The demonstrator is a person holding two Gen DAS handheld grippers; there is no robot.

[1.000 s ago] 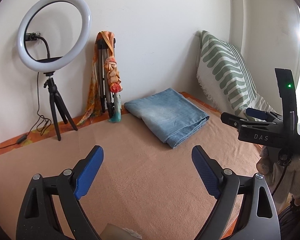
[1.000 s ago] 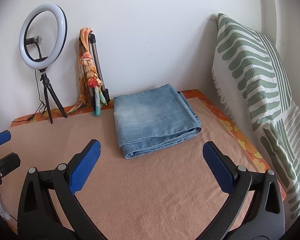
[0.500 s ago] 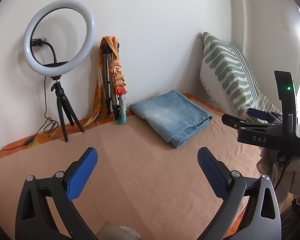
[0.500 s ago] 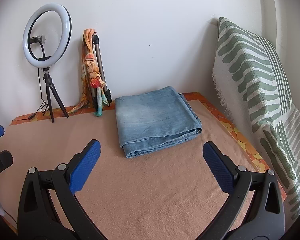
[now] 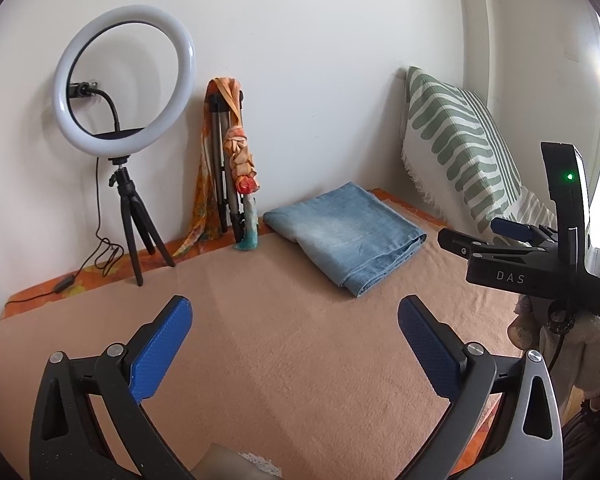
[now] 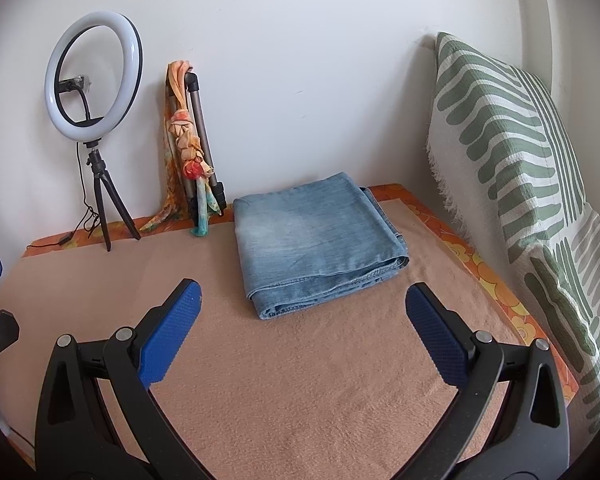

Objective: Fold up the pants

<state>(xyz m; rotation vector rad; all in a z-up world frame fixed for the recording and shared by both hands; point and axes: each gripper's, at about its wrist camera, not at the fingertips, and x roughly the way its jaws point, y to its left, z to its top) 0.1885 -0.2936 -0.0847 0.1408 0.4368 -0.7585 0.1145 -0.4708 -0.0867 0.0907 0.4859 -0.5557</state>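
A plain white wall backs the scene. A peach blanket covers the surface, with an orange floral sheet showing along its edges. A ring light on a small black tripod stands at the left, a folded tripod draped with an orange scarf leans beside it. Green-striped cushions line the right side. Bright daylight enters at the far right.

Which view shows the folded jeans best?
The right wrist view: the folded jeans lie centred ahead, with the stacked front edges clear. The left wrist view shows them farther off, at an angle, right of centre.
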